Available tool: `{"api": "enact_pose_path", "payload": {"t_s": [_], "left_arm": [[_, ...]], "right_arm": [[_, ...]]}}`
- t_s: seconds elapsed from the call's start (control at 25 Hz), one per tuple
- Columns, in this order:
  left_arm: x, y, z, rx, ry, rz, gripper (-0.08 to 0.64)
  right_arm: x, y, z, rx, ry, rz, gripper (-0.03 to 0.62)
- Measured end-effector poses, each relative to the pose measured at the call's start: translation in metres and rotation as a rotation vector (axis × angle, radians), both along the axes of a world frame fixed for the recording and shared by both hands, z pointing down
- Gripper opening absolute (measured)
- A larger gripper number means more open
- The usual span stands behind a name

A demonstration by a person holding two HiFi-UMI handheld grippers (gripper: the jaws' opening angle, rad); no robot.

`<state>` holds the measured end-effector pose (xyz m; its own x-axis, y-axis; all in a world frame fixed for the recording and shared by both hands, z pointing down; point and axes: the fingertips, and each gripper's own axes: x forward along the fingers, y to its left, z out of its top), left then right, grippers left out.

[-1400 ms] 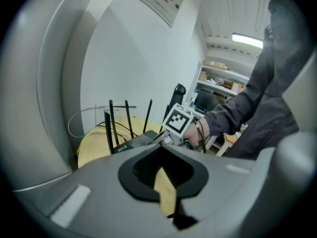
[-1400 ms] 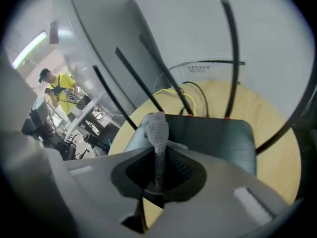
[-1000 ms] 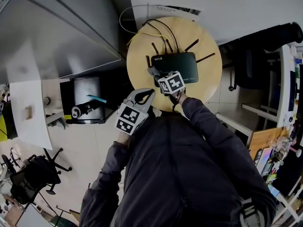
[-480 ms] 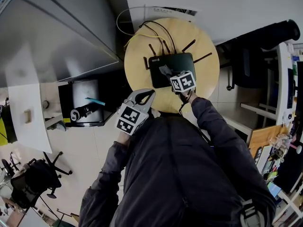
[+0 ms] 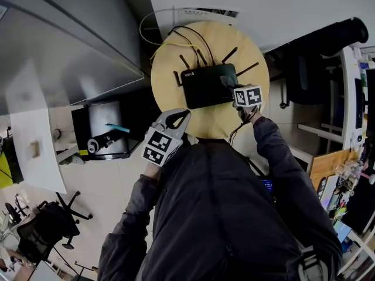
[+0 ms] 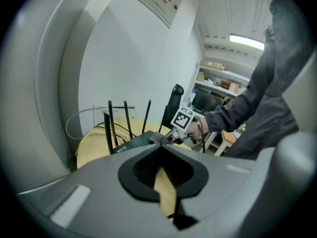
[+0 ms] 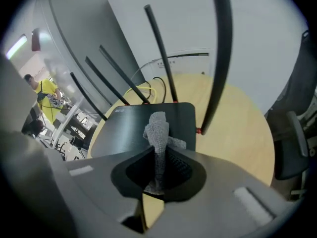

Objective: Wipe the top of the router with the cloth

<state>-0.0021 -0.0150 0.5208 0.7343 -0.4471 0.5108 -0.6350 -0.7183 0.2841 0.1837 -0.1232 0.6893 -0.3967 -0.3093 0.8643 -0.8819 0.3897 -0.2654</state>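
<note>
A black router (image 5: 205,85) with several upright antennas lies on a round wooden table (image 5: 211,119). My right gripper (image 5: 229,85) is at the router's right end, shut on a grey knitted cloth (image 7: 157,128) that hangs from the jaws onto the router's top (image 7: 124,128). My left gripper (image 5: 179,117) hovers off the table's near-left edge, shut with nothing in it. In the left gripper view, that gripper (image 6: 159,145) faces the router (image 6: 130,144) and the right gripper (image 6: 168,137) from the side.
Black and yellow cables (image 5: 190,37) trail off the router's back. A grey partition (image 5: 70,51) stands to the left and a white wall behind. A low shelf (image 5: 105,127) sits at the left below. A black chair (image 5: 316,69) is to the right of the table.
My right gripper has slid the cloth across the router's top, from its left end to its right end. The left gripper has stayed where it was.
</note>
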Motion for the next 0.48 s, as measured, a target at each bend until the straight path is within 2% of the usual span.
{"api": "enact_pose_path", "payload": {"t_s": [0.2, 0.48], "left_arm": [[-0.006, -0.001, 0.001, -0.001, 0.001, -0.017, 0.000], [-0.013, 0.001, 0.000, -0.002, -0.003, -0.033, 0.000]], "right_arm": [[0.030, -0.005, 0.001, -0.009, 0.001, 0.087, 0.032], [0.029, -0.004, -0.004, 0.019, 0.024, 0.096, 0.032]]}}
